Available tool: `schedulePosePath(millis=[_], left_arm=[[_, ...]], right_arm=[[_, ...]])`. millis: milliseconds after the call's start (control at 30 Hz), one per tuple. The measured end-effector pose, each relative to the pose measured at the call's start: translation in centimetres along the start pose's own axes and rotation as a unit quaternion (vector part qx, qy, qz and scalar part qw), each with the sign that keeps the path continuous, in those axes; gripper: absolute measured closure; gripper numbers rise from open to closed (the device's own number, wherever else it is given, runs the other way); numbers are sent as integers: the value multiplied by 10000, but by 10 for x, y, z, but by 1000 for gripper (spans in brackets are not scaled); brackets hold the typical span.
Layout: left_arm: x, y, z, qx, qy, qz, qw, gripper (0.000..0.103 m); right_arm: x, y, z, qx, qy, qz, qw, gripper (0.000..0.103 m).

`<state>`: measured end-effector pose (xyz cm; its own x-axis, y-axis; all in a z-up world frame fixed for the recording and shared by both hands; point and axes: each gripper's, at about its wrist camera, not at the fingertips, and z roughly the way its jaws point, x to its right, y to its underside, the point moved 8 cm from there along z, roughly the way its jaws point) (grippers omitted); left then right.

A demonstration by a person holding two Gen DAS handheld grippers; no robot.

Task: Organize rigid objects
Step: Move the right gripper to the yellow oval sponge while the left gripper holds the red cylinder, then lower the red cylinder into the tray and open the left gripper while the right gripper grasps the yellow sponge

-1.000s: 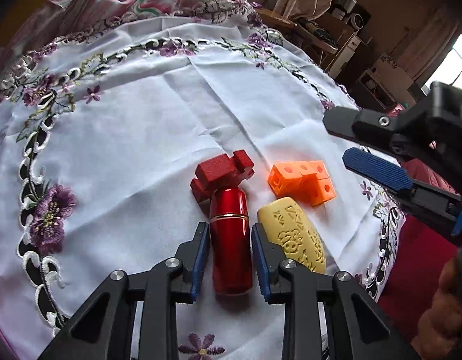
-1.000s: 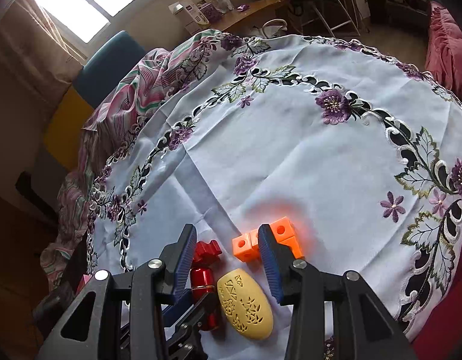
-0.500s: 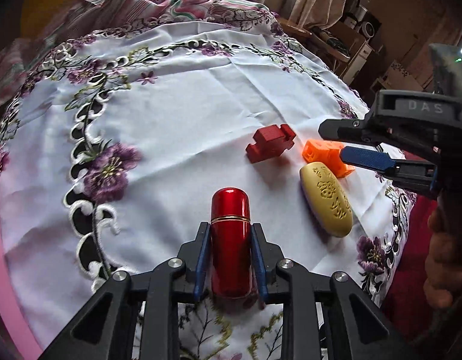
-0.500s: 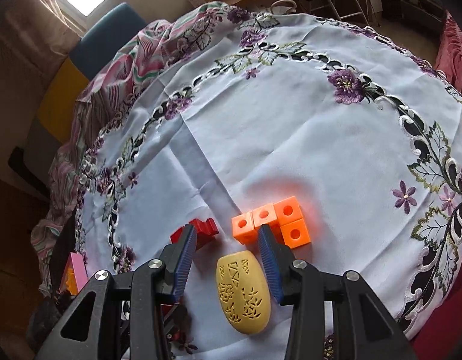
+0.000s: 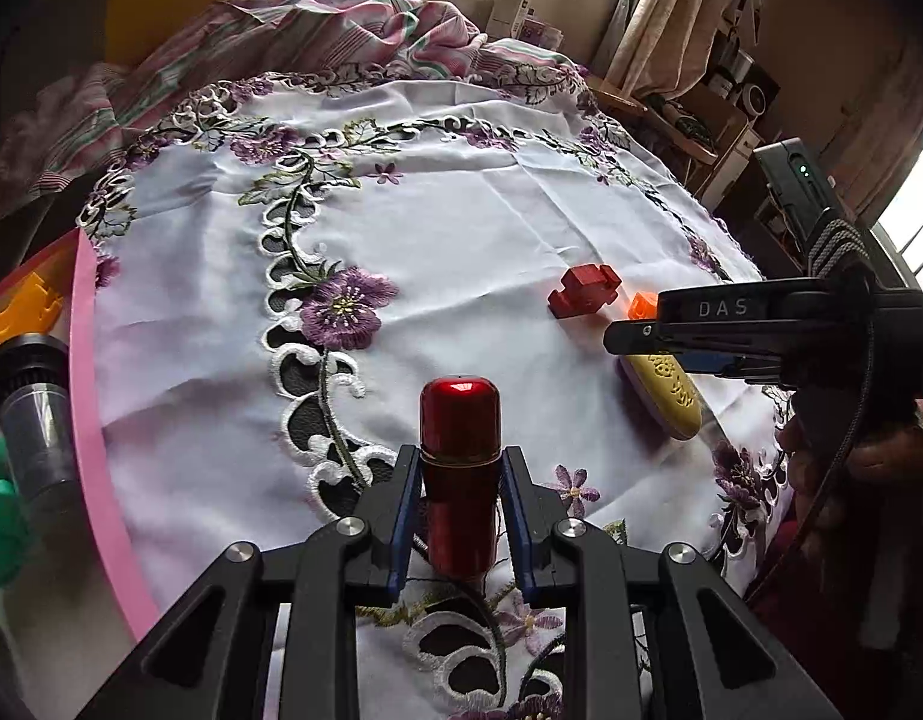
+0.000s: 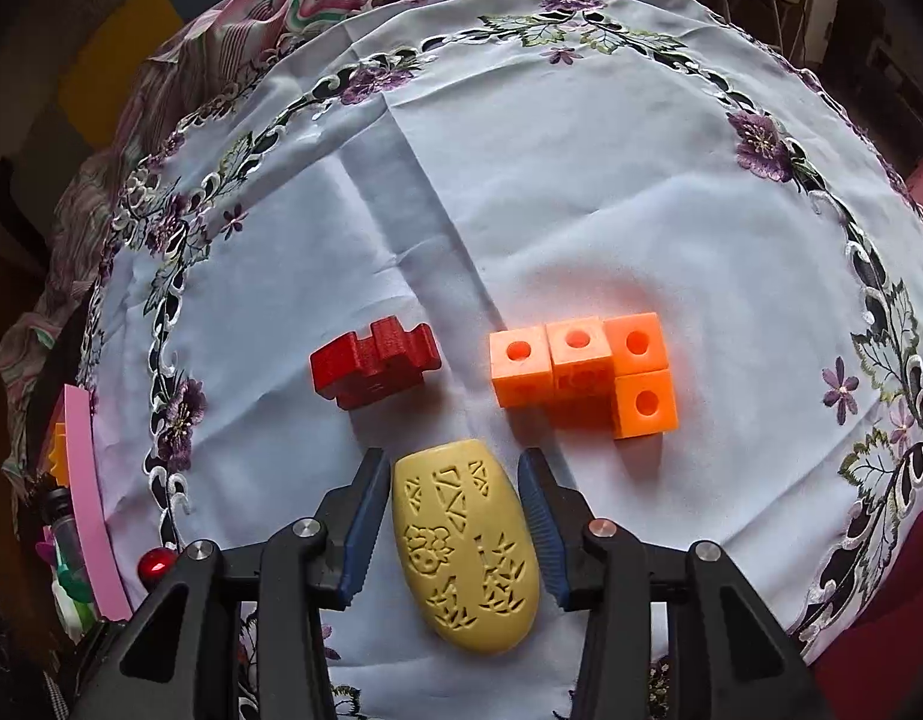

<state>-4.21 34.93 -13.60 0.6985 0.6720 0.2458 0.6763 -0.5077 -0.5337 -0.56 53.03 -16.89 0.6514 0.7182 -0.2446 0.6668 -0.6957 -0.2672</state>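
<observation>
Clamping red cylinder (image 5: pixel 459 468), left gripper (image 5: pixel 459 516) (right gripper (image 6: pixel 455 522) widening, straddling yellow oval (image 6: pixel 466 546)).

White embroidered tablecloth (image 6: pixel 521 192) carries three things — red block (image 6: pixel 374 369), orange cubes (image 6: pixel 584 372), yellow oval (image 6: pixel 467 546).

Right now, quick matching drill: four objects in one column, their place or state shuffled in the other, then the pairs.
Things:
1. red cylinder
2. yellow oval piece
3. orange cube cluster
4. red notched block

Places:
A. on the cloth, beyond and right of the right tongs
B. clamped in the left tongs
C. on the cloth, beyond and left of the right tongs
D. between the open right tongs, lying on the cloth

Pairs: 1-B, 2-D, 3-A, 4-C
</observation>
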Motion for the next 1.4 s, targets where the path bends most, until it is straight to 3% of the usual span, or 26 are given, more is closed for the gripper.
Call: schedulePosePath(millis=[133,267,333,367,467,600,733,967,1400], left_arm=[[-8,3,-15,123,-64,-32,9999,76],[-21,5,-31,232,-62,-192,9995,76],[-26,5,-41,332,-85,-244,9991,76],[-29,4,-47,388,-95,-265,9989,76],[-38,5,-64,551,-169,-320,9978,76],[-61,9,-88,786,-504,-376,9949,76],[-93,16,-106,899,-968,-571,9896,76],[-130,30,-126,1022,-1393,-792,9818,76],[-157,49,-138,1018,-1542,-1085,9768,76]], right_arm=[[-10,4,0,-44,80,-296,9995,41],[-22,11,2,-90,370,-776,9963,40],[-27,14,3,-94,532,-1001,9935,44],[-28,15,4,-76,666,-1117,9915,59],[-37,17,1,44,725,-1477,9864,59],[-74,27,-4,153,183,-2151,9763,59],[-86,40,13,-85,508,-2600,9642,59],[-85,44,14,-79,490,-2703,9615,59],[-89,45,15,54,621,-2901,9550,59]])
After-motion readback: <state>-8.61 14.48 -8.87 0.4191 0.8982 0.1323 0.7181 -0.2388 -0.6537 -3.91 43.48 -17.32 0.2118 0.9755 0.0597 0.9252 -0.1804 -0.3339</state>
